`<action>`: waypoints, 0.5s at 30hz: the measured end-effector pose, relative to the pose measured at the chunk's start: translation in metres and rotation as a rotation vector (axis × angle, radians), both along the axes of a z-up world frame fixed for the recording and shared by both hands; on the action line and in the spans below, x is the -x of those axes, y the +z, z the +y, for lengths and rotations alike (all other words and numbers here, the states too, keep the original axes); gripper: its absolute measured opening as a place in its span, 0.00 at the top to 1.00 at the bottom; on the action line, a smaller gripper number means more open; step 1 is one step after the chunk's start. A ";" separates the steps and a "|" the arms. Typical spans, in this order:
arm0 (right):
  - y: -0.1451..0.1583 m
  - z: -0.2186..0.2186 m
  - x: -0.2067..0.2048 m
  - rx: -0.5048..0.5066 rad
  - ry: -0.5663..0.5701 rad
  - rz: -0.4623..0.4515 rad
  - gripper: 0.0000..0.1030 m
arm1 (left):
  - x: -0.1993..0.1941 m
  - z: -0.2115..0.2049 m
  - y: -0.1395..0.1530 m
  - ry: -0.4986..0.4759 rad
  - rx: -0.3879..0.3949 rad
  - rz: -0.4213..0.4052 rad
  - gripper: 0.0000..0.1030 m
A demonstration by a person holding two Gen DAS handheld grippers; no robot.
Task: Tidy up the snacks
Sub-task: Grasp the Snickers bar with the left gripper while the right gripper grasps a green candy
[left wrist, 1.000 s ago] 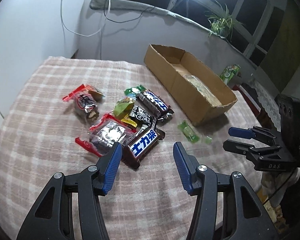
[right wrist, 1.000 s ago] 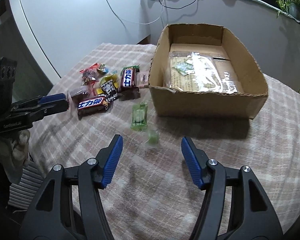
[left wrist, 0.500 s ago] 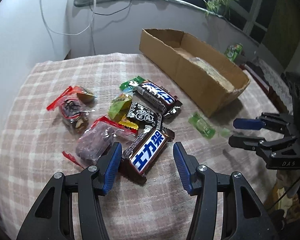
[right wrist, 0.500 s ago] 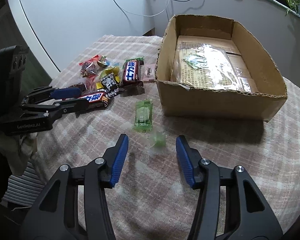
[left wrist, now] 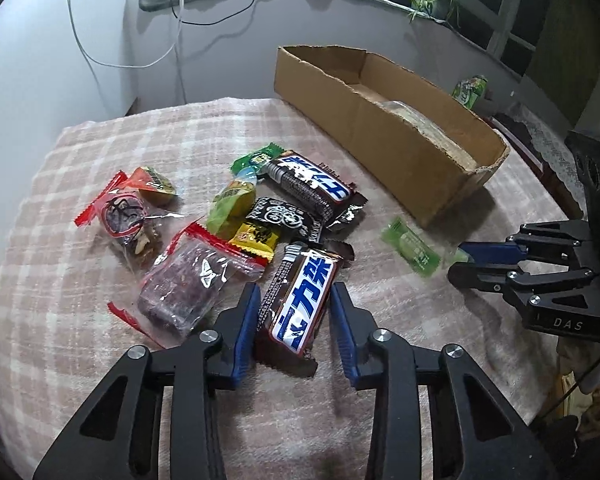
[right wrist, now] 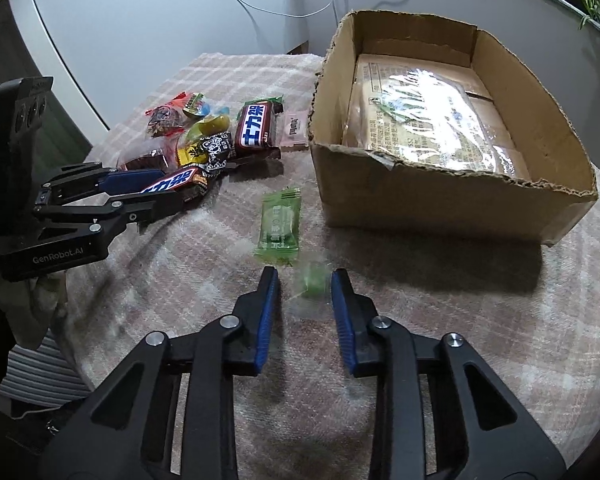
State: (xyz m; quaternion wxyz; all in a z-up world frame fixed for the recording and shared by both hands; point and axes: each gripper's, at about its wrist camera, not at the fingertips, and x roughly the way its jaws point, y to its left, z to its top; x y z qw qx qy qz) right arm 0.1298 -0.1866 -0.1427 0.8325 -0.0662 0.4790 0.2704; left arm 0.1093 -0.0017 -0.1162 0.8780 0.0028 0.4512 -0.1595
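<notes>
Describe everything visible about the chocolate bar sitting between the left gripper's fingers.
The chocolate bar is a glossy brown wrapper with a blue-and-white label bearing large white characters and crimped, jagged ends. It lies flat on the pink checked tablecloth, long axis running away from the left gripper, whose jaws have just been closing around its near half, blue pads at both sides. Its far end sits at the edge of the snack pile, by a black-and-white patterned packet and a clear red-edged packet.
</notes>
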 end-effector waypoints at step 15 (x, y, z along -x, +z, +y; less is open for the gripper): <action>0.004 -0.007 0.005 -0.020 -0.015 -0.005 0.77 | 0.013 -0.002 0.002 0.020 0.076 -0.007 0.73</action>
